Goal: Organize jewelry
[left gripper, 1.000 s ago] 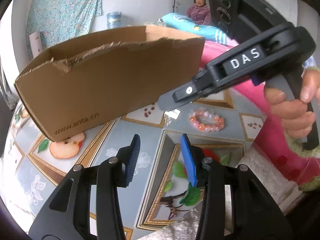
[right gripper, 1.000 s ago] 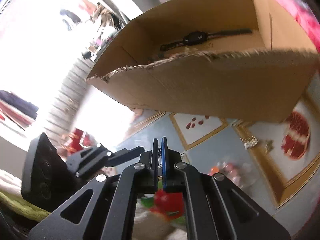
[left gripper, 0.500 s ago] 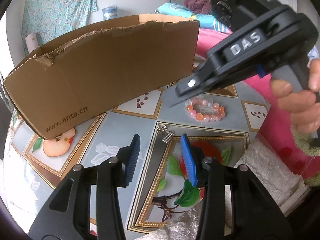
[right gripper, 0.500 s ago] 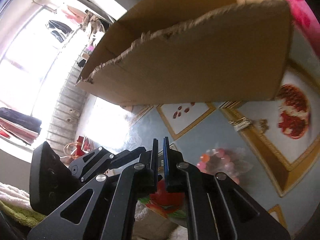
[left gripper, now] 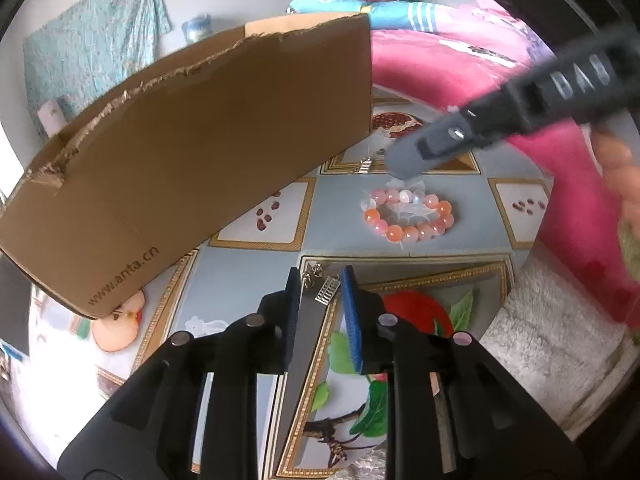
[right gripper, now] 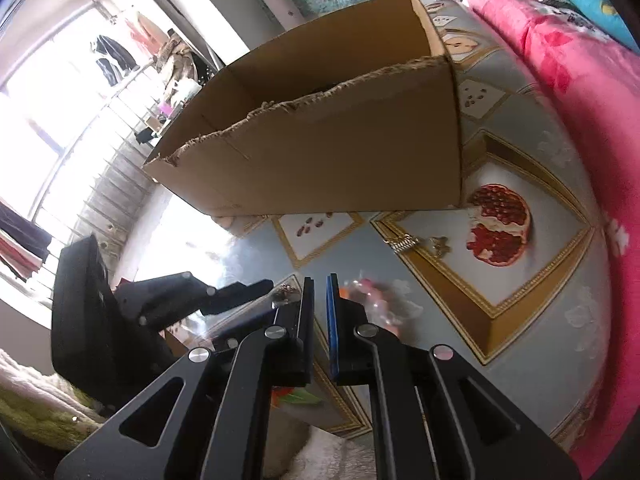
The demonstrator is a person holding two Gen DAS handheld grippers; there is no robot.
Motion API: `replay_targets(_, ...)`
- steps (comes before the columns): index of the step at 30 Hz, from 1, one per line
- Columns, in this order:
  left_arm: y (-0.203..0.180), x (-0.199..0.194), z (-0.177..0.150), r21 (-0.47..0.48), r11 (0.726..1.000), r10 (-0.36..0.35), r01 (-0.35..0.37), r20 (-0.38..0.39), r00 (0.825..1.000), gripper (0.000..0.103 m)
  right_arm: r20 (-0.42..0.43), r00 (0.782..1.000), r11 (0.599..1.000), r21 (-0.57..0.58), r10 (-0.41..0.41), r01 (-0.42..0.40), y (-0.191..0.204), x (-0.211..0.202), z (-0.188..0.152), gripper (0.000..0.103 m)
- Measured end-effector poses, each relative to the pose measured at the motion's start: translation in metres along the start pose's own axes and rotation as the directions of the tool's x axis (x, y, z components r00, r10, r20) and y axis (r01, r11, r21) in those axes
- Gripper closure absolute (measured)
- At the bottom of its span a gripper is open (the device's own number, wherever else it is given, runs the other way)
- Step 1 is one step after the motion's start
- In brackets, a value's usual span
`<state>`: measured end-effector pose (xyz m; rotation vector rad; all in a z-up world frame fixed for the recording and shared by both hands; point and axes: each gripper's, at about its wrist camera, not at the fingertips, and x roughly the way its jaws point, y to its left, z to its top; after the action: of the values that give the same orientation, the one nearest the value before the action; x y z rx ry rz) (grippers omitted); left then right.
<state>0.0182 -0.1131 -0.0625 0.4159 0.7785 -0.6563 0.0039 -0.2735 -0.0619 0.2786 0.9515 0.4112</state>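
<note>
A silver comb-shaped earring [left gripper: 326,289] lies on the patterned tablecloth between the fingertips of my left gripper [left gripper: 320,276]. The jaws are closing around it, and I see no firm press from the blue pads. A pink bead bracelet [left gripper: 408,216] in clear wrap lies just beyond it. My right gripper [left gripper: 404,164] hovers over the bracelet's far edge, shut with nothing in it. A second silver earring [left gripper: 364,166] rests near the box corner. In the right wrist view my right gripper [right gripper: 318,284] points at the blurred bracelet [right gripper: 372,300], with that second earring [right gripper: 404,244] farther off.
An open cardboard box [left gripper: 192,160] stands on the table at the left, its torn rim toward me; it is the same box [right gripper: 320,152] in the right wrist view. A pink quilt [left gripper: 448,68] borders the table's far right. A person in purple sits in the background.
My left gripper moved forward until the silver earring came between its fingertips, and its jaws narrowed. The right gripper swung over the bracelet. The box now looks nearer in both views.
</note>
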Motion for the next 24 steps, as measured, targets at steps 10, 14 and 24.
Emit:
replay_targets(10, 0.002, 0.010, 0.015, -0.007, 1.000, -0.026, 0.026, -0.051, 0.998, 0.096, 0.056, 0.998, 0.998, 0.058, 0.005, -0.008, -0.029, -0.016, -0.011, 0.096)
replay_targets(14, -0.006, 0.009, 0.014, 0.023, 1.000, 0.004, -0.003, -0.055, 0.998, 0.097, 0.077, 0.997, 0.996, 0.086, 0.014, -0.021, -0.034, -0.019, -0.014, 0.096)
replay_targets(24, -0.002, -0.003, 0.009, -0.001, 0.999, 0.043, -0.043, -0.045, 0.998, 0.103, 0.103, 0.994, 0.993, 0.116, 0.026, -0.038, -0.043, -0.022, -0.017, 0.096)
